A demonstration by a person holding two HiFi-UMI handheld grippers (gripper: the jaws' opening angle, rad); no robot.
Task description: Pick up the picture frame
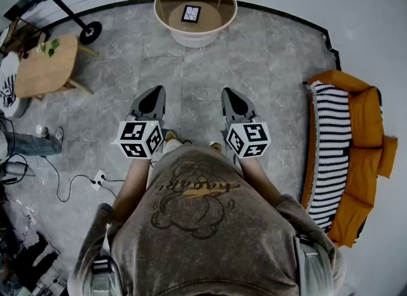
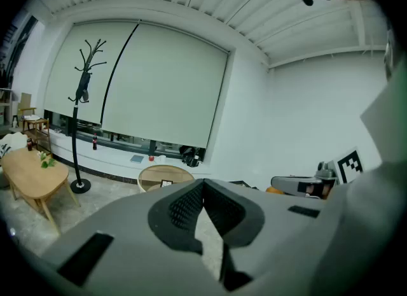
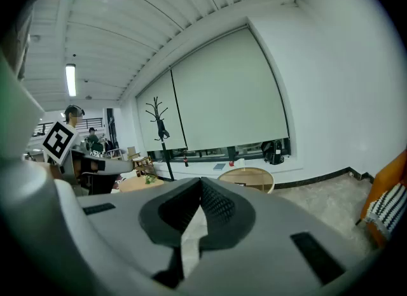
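Observation:
The picture frame (image 1: 191, 14), small with a dark border, lies flat on the round wooden coffee table (image 1: 164, 2) at the far end of the floor. In the left gripper view the frame (image 2: 166, 183) shows as a small dark square on that table (image 2: 152, 175), just beyond the jaws. The table (image 3: 253, 175) also appears past the jaws in the right gripper view. My left gripper (image 1: 154, 92) and right gripper (image 1: 229, 94) hang side by side in front of the person's chest, far short of the table. Both are shut with nothing between their pads.
A striped and orange sofa (image 1: 346, 155) lines the right side. An oval wooden table with a plant (image 1: 44, 65) and a coat stand base (image 1: 90, 32) stand at the left. Cables and a power strip (image 1: 98, 178) lie on the grey tiled floor.

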